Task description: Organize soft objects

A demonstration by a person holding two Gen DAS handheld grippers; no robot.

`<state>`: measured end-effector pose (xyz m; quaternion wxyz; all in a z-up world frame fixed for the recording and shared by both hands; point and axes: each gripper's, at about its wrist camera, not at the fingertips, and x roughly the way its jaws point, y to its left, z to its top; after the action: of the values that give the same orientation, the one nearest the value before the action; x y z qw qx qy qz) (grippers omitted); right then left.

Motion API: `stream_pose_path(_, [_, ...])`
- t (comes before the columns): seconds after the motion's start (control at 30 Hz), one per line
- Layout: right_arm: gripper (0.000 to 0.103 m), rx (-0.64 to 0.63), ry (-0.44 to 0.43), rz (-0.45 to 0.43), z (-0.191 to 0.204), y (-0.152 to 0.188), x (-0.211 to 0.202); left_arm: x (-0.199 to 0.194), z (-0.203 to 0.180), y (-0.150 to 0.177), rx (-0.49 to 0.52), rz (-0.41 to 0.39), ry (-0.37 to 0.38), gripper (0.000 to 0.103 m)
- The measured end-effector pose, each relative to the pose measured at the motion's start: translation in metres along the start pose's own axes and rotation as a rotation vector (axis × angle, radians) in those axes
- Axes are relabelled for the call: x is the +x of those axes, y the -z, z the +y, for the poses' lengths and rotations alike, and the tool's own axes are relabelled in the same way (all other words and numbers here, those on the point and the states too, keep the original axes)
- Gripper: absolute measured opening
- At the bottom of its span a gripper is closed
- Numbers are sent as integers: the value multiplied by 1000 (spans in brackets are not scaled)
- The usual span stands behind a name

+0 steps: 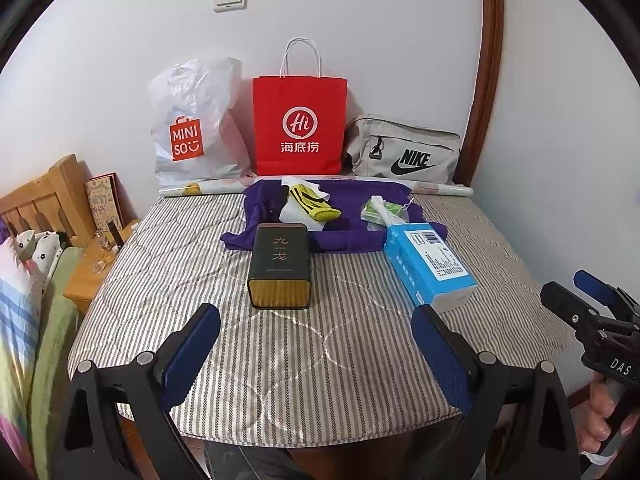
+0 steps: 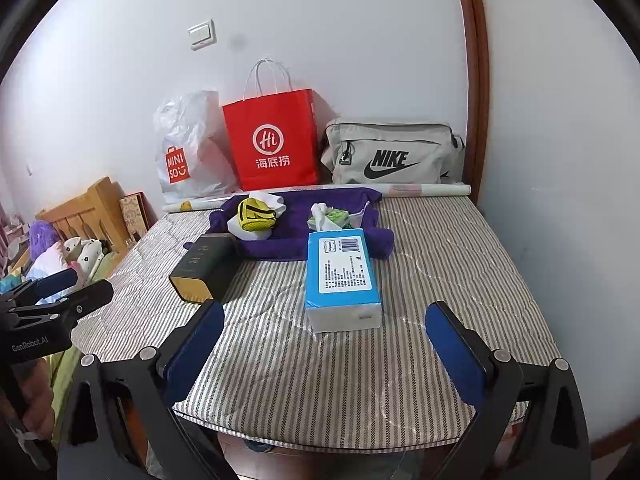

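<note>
Left wrist view: both grippers, left gripper (image 1: 316,344) and right gripper (image 2: 324,348), spread wide, empty; purple cloth (image 1: 360,236) at twelve o'clock looks limp, likely light—pinch a bunched edge.

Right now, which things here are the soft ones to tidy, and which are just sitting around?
For the job:
purple cloth
yellow sock
blue tissue pack
green packet

Just lying about:
dark tin
red paper bag
white plastic bag
grey Nike bag

Home bedroom: wooden headboard (image 1: 44,200), bedding (image 1: 24,280), quilted striped pad (image 1: 320,340), shopping bags (image 1: 299,124).
</note>
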<state>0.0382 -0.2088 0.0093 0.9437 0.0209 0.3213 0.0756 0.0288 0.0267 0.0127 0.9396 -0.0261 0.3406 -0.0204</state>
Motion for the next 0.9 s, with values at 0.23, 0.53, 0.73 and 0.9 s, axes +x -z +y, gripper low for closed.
stream_pose_path(0.23, [100, 0, 0, -3, 0, 0, -1, 0, 0, 0, 0, 0, 0, 97])
stream_pose_path(0.53, [100, -2, 1, -6, 0, 0, -3, 0, 0, 0, 0, 3, 0, 97])
stream_pose_path(0.73, [100, -6, 1, -4, 1, 0, -3, 1, 1, -1, -4, 4, -1, 97])
stream_pose_path(0.9, [100, -7, 2, -5, 1, 0, -3, 0, 1, -1, 1, 3, 4, 97])
